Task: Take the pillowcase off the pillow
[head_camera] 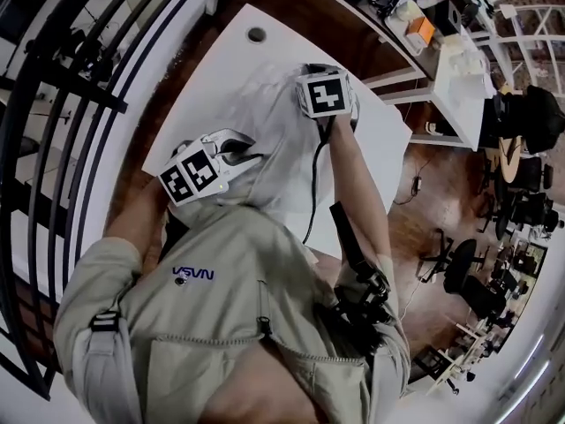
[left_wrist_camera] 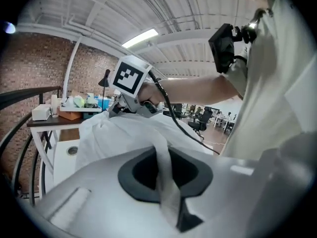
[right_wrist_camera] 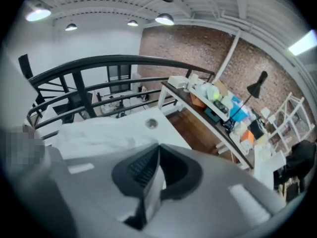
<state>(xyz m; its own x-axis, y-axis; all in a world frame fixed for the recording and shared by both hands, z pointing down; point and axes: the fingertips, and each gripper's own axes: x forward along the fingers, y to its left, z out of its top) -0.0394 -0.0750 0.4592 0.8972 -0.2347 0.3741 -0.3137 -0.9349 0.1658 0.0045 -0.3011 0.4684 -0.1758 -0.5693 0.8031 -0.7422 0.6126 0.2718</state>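
At a white table (head_camera: 231, 47), we work the white pillowcase (head_camera: 275, 162), which lies bunched across the tabletop in front of us. Our left gripper (head_camera: 240, 155) has its jaws clamped on a fold of the cloth at the near edge, lifted off the table. Our right gripper (right_wrist_camera: 154, 168), at the far end of the fabric, has its jaws together; we cannot tell whether cloth is caught between them.

Blue block letters (head_camera: 192, 274) on the chest of the person's beige zip-up jacket (head_camera: 265, 343) spell "NASA", upside down from above. Print elsewhere is too small to read.
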